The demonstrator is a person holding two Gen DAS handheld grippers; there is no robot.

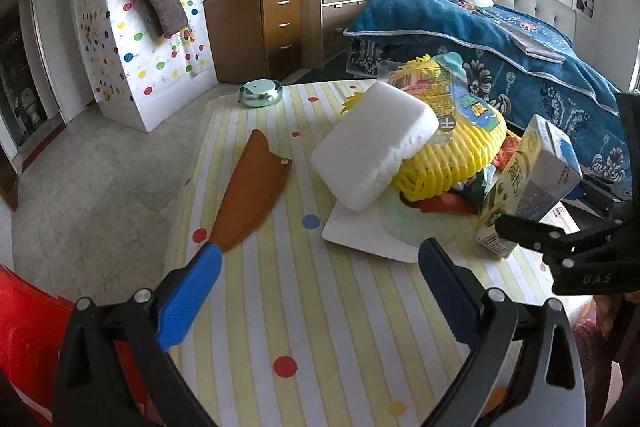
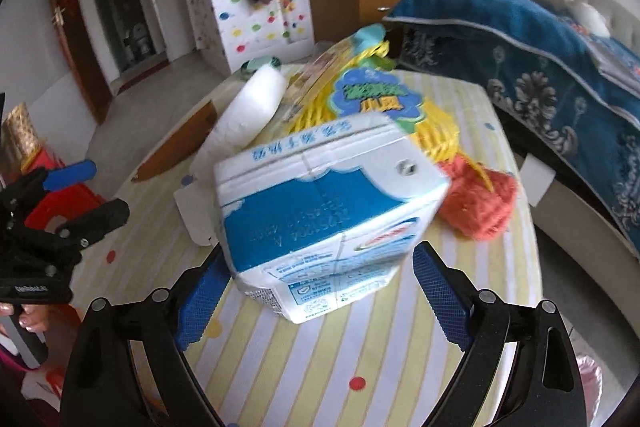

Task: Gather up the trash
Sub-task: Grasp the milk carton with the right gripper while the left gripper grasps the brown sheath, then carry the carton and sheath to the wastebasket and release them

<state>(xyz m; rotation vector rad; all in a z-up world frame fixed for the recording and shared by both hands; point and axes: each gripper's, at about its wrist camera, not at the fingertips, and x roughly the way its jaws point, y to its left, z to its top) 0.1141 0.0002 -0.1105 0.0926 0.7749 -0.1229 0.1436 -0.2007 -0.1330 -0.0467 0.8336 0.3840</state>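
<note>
A blue and white milk carton [image 2: 324, 211] stands tilted on the striped table, between the spread blue fingers of my right gripper [image 2: 316, 291]; the pads look apart from its sides. It also shows in the left wrist view [image 1: 528, 183], with the right gripper [image 1: 560, 247] beside it. Behind it lies a trash pile: a white foam block [image 1: 372, 151], a yellow net bag with a label [image 1: 452, 143], an orange net [image 2: 480, 207] and a white paper sheet [image 1: 368, 235]. My left gripper [image 1: 316, 291] is open and empty above the table.
A brown leather sheath [image 1: 252, 187] lies left of the pile. A metal bowl [image 1: 260, 93] sits at the table's far edge. A bed with a blue quilt [image 1: 520, 39] stands right. A red chair [image 1: 28, 331] is at the left.
</note>
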